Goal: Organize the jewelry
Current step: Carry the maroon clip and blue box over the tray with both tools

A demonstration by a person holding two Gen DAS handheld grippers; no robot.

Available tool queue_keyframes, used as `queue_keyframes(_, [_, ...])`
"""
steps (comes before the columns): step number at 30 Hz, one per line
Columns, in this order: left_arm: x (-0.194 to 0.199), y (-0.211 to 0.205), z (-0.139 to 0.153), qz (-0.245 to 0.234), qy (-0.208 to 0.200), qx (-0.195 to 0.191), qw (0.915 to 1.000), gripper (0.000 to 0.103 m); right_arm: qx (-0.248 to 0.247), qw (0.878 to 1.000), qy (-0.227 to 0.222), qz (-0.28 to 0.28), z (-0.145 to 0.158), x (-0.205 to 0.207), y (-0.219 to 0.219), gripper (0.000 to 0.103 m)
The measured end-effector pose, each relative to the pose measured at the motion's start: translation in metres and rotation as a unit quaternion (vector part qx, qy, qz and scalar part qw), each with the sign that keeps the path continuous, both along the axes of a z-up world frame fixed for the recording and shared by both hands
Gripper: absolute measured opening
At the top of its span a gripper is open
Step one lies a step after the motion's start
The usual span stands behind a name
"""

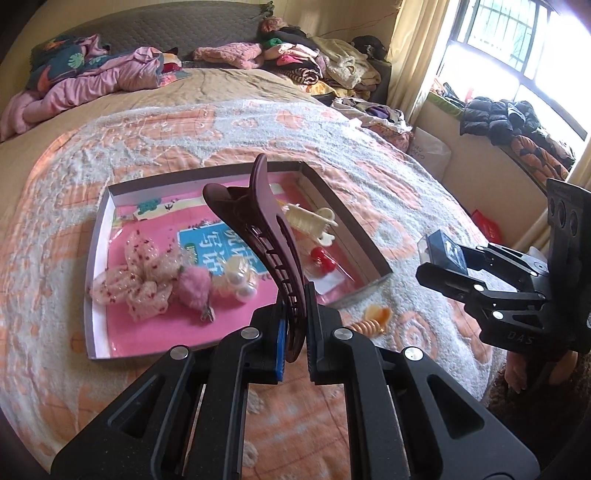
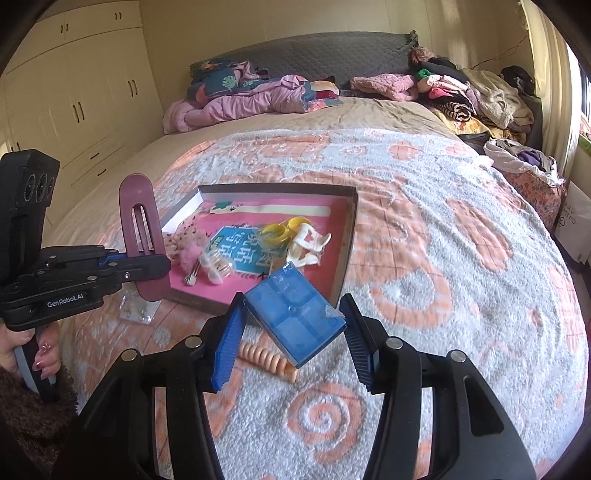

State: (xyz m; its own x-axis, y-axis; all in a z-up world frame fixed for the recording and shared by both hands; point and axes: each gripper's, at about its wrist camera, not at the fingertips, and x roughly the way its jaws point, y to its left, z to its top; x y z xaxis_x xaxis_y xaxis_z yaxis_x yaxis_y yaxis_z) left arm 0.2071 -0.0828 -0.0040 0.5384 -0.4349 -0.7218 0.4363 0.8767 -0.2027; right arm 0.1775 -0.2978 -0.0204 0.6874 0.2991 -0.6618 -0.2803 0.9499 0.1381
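Nearest the left wrist camera, the left gripper (image 1: 295, 332) has its jaws clamped tight on the lower end of a long maroon hair clip (image 1: 267, 236), which stands up from between the pads and curves over the tray beyond. In the right wrist view the right gripper (image 2: 291, 332) holds a small blue plastic box (image 2: 293, 317) tilted between its blue ribbed pads (image 2: 227, 347), the jaws partly spread to the box's width. Under that box, on the orange-and-grey patterned blanket (image 2: 424, 266), lies an orange spiral hair tie (image 2: 267, 360); the left view shows it just off the near right corner of the tray. A small clear packet (image 2: 138, 308) lies on the blanket below the left gripper. A hand (image 2: 40, 354) with painted nails grips the left tool's handle at the picture's edge. Just past both grippers sits a shallow cardboard tray (image 1: 96, 258) with a pink printed lining. It holds a sheer spotted bow (image 1: 136, 284), a pink fluffy pom-pom clip (image 1: 195, 291), a pearl-trimmed piece (image 1: 240, 280), a red piece (image 1: 323, 260) and a cream claw clip (image 1: 314, 221); the right view also shows a yellow clip (image 2: 280, 230) there. Farther back lie a pink quilt (image 1: 74, 88) and heaped clothes (image 1: 314, 59) near the grey headboard (image 1: 166, 26), with a bright window (image 1: 517, 44) on the right.
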Motion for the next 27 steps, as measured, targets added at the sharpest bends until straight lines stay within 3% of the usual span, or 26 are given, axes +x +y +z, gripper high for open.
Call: queue_keyframes(27, [0.059,0.034,-0.011,0.051,0.011,-0.003,0.9986,0.003,-0.009,1.000,0.012,0.017,-0.011,0.052,0.022,0.050])
